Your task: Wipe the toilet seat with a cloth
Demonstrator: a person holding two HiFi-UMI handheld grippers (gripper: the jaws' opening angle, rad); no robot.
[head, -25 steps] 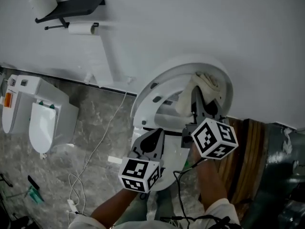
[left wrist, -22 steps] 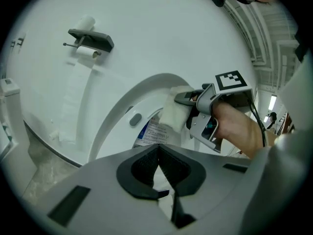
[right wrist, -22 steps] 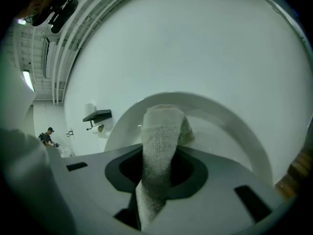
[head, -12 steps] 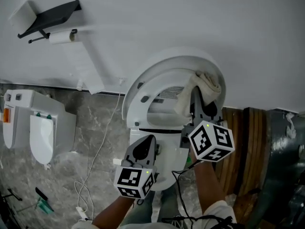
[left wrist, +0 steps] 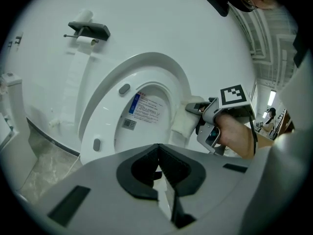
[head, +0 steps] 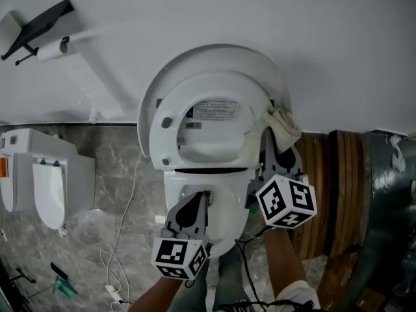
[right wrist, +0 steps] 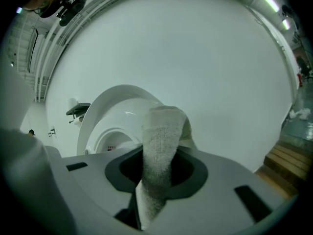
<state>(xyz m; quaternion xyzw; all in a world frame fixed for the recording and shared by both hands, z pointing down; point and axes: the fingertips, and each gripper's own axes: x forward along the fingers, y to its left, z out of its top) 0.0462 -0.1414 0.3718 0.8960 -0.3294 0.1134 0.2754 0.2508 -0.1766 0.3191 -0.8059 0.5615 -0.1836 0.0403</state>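
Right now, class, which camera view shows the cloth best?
The right gripper view: the cloth fills its middle, clamped in the right gripper, its weave plain. The head view shows it small, bunched against the raised toilet seat's right edge. The left gripper view shows only a pale strip beside that gripper.

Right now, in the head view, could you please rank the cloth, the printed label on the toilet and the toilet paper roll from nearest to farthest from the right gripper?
From the right gripper:
1. Cloth: clamped in its jaws, at the raised seat right edge.
2. Printed label: to the left, mid-toilet.
3. Toilet paper roll: far upper left.
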